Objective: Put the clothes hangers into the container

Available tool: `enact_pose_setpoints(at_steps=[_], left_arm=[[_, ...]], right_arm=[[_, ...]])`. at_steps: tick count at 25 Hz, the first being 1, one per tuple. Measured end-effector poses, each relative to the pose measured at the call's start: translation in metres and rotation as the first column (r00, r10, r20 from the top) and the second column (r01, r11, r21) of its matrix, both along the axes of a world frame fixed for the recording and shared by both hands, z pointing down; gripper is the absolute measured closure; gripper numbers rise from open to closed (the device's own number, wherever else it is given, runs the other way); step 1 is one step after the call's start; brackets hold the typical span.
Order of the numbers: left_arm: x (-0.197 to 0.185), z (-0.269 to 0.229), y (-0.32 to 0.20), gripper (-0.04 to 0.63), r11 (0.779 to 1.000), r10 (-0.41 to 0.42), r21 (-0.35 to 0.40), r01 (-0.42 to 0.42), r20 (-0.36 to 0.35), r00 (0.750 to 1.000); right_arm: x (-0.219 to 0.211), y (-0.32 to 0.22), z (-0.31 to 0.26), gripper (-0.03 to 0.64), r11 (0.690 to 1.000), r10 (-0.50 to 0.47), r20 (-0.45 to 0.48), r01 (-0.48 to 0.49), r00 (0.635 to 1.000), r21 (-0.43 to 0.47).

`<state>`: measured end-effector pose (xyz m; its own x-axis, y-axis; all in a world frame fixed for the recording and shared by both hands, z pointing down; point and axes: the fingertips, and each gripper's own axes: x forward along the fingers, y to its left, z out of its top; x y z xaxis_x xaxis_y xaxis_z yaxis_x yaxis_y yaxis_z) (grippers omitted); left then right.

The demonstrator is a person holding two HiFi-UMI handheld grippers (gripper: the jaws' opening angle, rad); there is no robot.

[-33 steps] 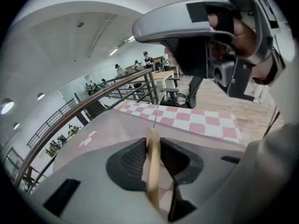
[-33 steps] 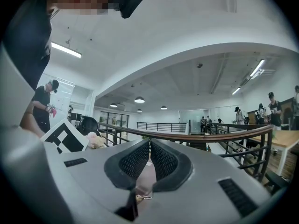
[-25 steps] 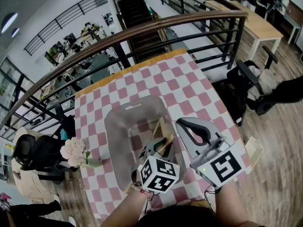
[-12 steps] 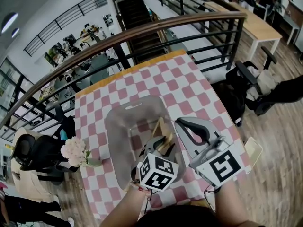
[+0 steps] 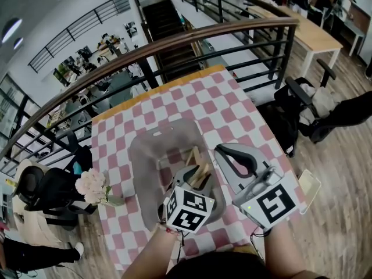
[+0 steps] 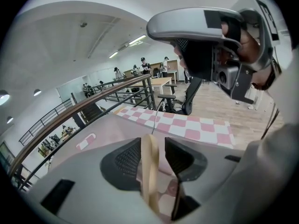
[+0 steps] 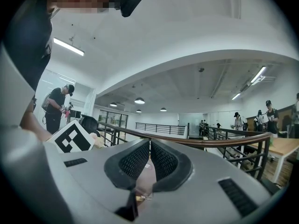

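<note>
Mostly we find the scene as it was a second ago. At the far left, a passer-by's legs (image 5: 35, 254) have come further into view on the floor below. The left gripper (image 6: 153, 146) sits a touch further left, and its jaws are spread wider than before.

Going from the left, flowers (image 5: 90, 185) stand on the checked tablecloth (image 5: 232, 106) beside the clear container (image 5: 142, 156). The wooden hangers (image 5: 199, 166) lie inside it, toward its right side. Their long axis runs away from us and leans slightly left at the far end.

In the left gripper view, one hanger (image 6: 150, 171) stands edge-on between the jaws, running along them. The jaws are apart and a gap shows on the hanger's right.

The only markings we make out are black-and-white square patterns on the left cube (image 5: 189, 209) and the right cube (image 5: 273, 205).

Further right, the right gripper (image 7: 150, 153) hovers just beside the container, its jaws together with nothing between them.
</note>
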<state>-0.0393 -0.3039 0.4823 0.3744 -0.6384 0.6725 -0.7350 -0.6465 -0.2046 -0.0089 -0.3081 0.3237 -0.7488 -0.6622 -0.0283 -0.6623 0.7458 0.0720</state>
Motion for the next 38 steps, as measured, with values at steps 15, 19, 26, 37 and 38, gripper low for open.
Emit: enact_pose_setpoints(at_steps=[15, 19, 26, 37, 38], left_arm=[[-0.019, -0.021, 0.01, 0.431, 0.997, -0.055, 0.048, 0.055, -0.012, 0.998], [-0.03, -0.031, 0.012, 0.431, 0.993, -0.084, 0.075, 0.086, -0.029, 0.996], [-0.045, -0.049, 0.015, 0.433, 0.981, -0.124, 0.141, 0.134, -0.074, 0.989], [-0.079, -0.066, 0.022, 0.446, 0.951, -0.204, 0.211, 0.225, -0.12, 0.972], [-0.082, -0.068, 0.024, 0.446, 0.949, -0.207, 0.217, 0.23, -0.126, 0.97]], right_arm=[[-0.017, 0.02, -0.013, 0.581, 0.999, -0.038, 0.003, 0.038, 0.999, 0.029], [-0.023, 0.028, -0.016, 0.581, 0.998, -0.049, -0.005, 0.049, 0.999, 0.035], [-0.03, 0.038, -0.016, 0.581, 0.997, -0.067, -0.03, 0.068, 0.997, 0.037], [-0.052, 0.053, -0.014, 0.581, 0.994, -0.106, -0.055, 0.108, 0.993, 0.031], [-0.054, 0.055, -0.015, 0.581, 0.993, -0.111, -0.056, 0.113, 0.992, 0.033]])
